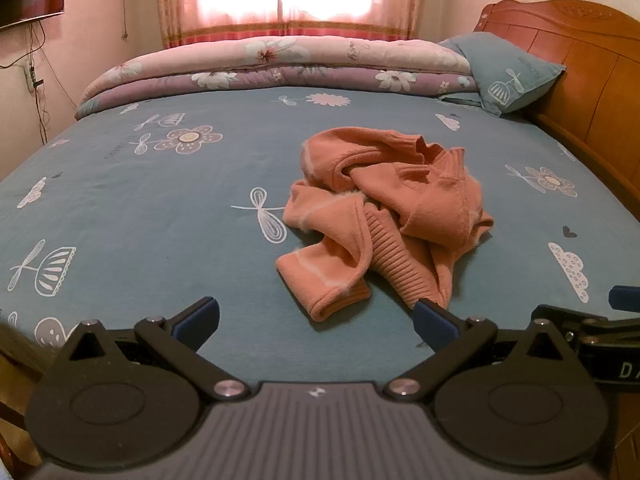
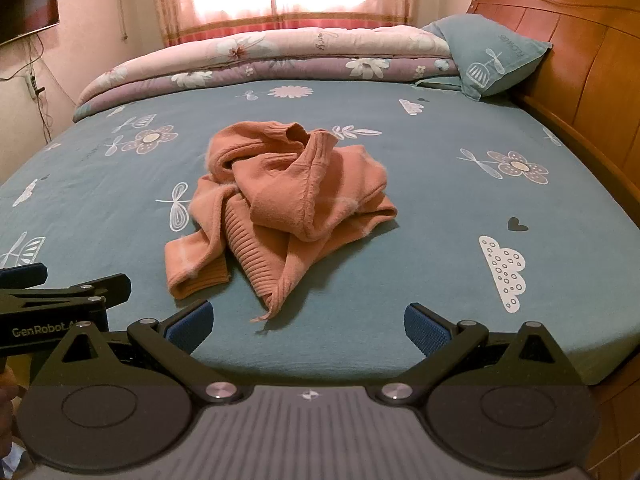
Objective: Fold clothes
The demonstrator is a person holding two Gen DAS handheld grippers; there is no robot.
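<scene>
Left wrist view: my left gripper (image 1: pixel 316 322) and right gripper (image 2: pixel 308 326) gape empty just short of the crumpled, fuzzy, rib-cuffed orange sweater (image 1: pixel 384 216) on the blue sheet (image 1: pixel 140 208).

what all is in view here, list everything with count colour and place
sweater: 1, orange-pink, crumpled in a heap mid-bed, not yet folded
bed sheet: 1, teal with white and lilac flower prints, covering the mattress
quilt: 1, pink and purple floral, folded along the far edge of the bed
pillow: 1, teal, far right corner against the headboard
headboard: 1, orange-brown wood, right side
curtain: 1, pink, over the bright window on the far wall
wall screen: 1, dark, upper left wall, cables hanging below
left tongs: 1, black with blue pads, open, empty, near edge of bed
right tongs: 1, black with blue pads, open, empty, near edge of bed
</scene>
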